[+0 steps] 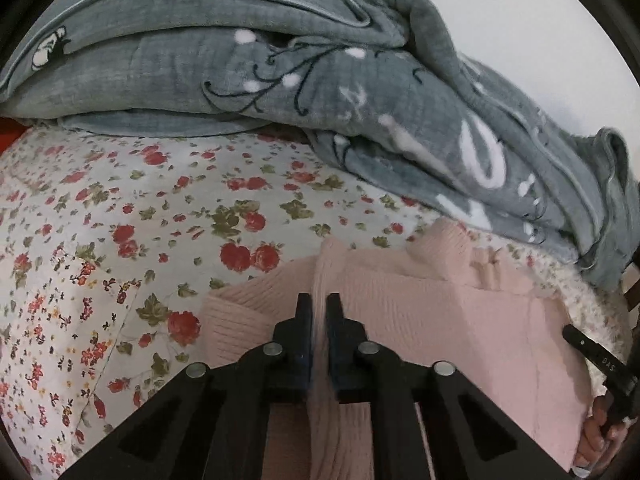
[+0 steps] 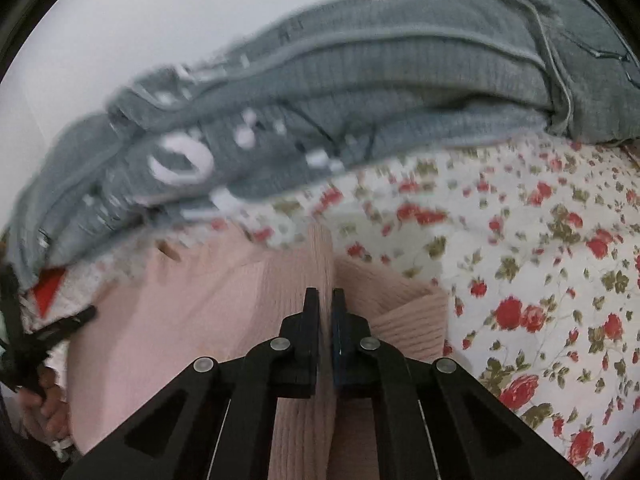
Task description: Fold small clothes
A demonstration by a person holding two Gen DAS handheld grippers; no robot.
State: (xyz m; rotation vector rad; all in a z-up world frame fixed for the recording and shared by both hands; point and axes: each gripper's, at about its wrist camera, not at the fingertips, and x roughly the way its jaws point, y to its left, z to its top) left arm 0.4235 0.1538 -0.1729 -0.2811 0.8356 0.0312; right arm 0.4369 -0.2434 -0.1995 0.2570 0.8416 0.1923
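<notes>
A pale pink knit garment (image 1: pixel 460 320) lies on the floral bedsheet (image 1: pixel 120 220). My left gripper (image 1: pixel 319 300) is shut on a raised ribbed edge of the pink garment, which runs up between its fingers. My right gripper (image 2: pixel 325 295) is shut on another ribbed edge of the same pink garment (image 2: pixel 180 320). Each view shows the other gripper at its side: the right gripper's black body (image 1: pixel 600 360) at the far right of the left wrist view, the left gripper's body (image 2: pixel 44 332) at the far left of the right wrist view. The garment hangs lifted between the two grips.
A bulky grey-blue quilt (image 1: pixel 280 80) with white and dark embroidery is heaped along the back of the bed, also in the right wrist view (image 2: pixel 320 100). A white wall (image 2: pixel 160 20) stands behind it. The floral sheet (image 2: pixel 540 260) spreads beside the garment.
</notes>
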